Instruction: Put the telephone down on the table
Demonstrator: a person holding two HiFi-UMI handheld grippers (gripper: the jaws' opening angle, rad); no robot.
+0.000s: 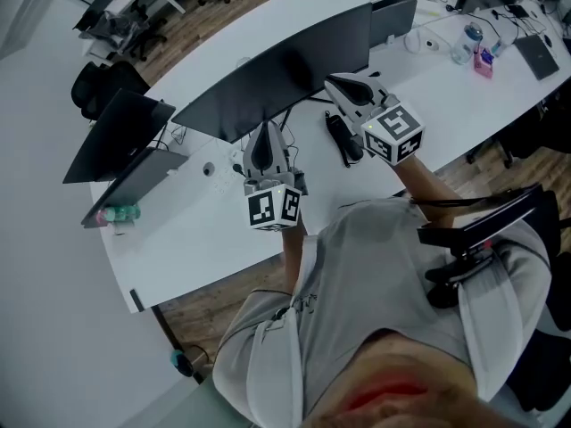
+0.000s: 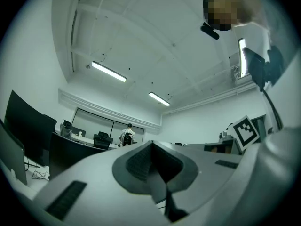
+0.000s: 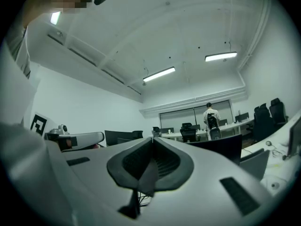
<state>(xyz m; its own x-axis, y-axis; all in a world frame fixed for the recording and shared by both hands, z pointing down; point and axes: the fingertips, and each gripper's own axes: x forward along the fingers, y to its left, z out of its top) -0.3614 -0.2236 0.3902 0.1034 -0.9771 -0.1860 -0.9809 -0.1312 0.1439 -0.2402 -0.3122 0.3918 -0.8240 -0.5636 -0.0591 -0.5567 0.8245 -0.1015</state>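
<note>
A black telephone handset (image 1: pixel 343 139) lies flat on the white table (image 1: pixel 201 239), just in front of the big monitor. My right gripper (image 1: pixel 337 84) hovers right beside and above it, jaws shut with nothing between them; its own view shows the shut right gripper (image 3: pixel 153 141) pointing out across the room. To the left of the handset my left gripper (image 1: pixel 261 139) is held over the table, also shut and empty. The left gripper view shows the closed left gripper (image 2: pixel 151 146) against the far wall. The telephone appears in neither gripper view.
A wide black monitor (image 1: pixel 285 69) stands behind the grippers, cables under it. Dark laptops (image 1: pixel 125 150) and a green bottle (image 1: pixel 120 212) sit at the left. A clear bottle (image 1: pixel 464 41) and pink item (image 1: pixel 484 63) are far right. An office chair (image 1: pixel 495 230) is beside me.
</note>
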